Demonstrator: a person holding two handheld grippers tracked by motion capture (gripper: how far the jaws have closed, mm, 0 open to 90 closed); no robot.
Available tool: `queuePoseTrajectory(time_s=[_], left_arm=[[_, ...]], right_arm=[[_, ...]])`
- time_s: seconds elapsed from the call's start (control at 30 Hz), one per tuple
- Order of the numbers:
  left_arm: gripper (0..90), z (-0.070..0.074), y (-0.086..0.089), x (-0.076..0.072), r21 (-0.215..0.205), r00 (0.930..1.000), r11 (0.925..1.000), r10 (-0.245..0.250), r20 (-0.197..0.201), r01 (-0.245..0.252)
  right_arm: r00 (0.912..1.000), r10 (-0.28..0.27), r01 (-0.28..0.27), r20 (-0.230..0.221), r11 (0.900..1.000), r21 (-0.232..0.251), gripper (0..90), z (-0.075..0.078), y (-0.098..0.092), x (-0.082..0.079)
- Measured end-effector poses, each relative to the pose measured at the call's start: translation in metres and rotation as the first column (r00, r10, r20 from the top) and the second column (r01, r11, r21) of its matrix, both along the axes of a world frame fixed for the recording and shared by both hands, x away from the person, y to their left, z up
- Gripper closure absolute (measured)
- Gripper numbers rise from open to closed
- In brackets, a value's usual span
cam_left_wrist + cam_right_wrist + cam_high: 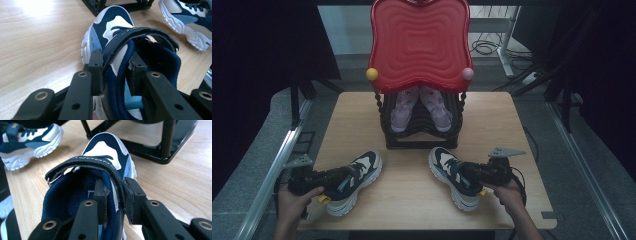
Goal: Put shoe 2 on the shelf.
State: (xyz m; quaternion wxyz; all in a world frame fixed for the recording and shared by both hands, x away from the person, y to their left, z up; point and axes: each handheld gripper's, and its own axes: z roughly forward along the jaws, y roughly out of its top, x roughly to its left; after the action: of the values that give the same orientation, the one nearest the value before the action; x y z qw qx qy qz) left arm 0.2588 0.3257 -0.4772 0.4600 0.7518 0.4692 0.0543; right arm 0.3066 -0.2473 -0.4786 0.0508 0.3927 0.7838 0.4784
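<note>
Both navy sneakers sit on the worktop (412, 200) before the rack (422, 135): left gripper (113, 72) pinches the left sneaker (354, 180) collar, right gripper (115, 195) clamps the right sneaker (454, 175). Racking's all to come.

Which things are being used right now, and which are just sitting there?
In use:
left shoe, gripped by the left gripper
right shoe, gripped by the right gripper

Just sitting:
pink shoes
black rack
red tray
table
</note>
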Motion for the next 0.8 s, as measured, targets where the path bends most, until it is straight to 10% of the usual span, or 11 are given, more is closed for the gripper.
queuePoseTrajectory(time_s=[0.43, 0.8], left_arm=[[69.4, 0.006, 0.003, -0.005, -0.086, 0.997, 0.995, 0.055, 0.054, -0.05], [69.3, 0.005, -0.001, -0.003, -0.105, 0.9946, 0.9919, 0.079, 0.067, -0.071]], right_arm=[[0.9935, -0.105, 0.098, 0.045, 0.987, 0.129, 73.0, -0.001, -0.024, -0.022], [0.9812, -0.184, 0.174, 0.059, 0.974, 0.148, 72.7, -0.003, -0.048, -0.033]])
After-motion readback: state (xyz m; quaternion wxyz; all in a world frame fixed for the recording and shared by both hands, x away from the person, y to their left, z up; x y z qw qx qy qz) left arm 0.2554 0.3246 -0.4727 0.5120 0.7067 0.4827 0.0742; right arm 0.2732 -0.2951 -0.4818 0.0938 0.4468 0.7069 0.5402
